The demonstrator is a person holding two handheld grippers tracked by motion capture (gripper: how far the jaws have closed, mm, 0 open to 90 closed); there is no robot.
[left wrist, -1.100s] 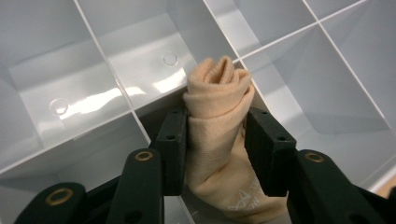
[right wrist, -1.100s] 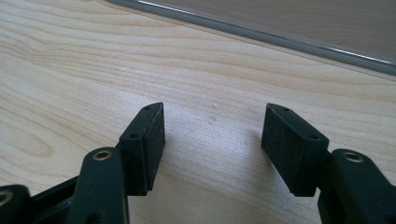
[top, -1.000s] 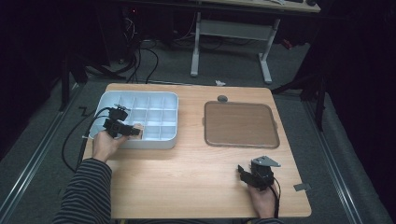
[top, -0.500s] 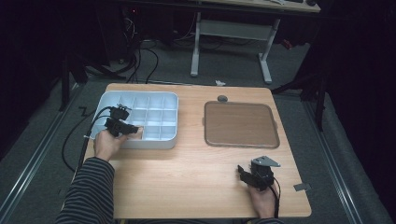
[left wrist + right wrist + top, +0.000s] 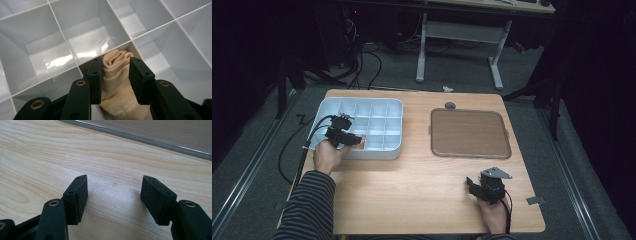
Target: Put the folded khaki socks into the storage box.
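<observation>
Cloth (image 5: 117,80), beige, folded, sits in a compartment of the white divided tray (image 5: 387,107), lower middle of the left gripper view, top edge against the divider. Left gripper (image 5: 116,75) straddles it: jaws partly apart, just been opening, left pad beside the fold, right pad showing a gap, no squeeze visible. In the high view it sits at the tray's near-left cells (image 5: 344,136). Right gripper (image 5: 113,198), jaws wide, nothing between them, rests on the counter (image 5: 412,185) lower right, near the brown mat (image 5: 469,132).
</observation>
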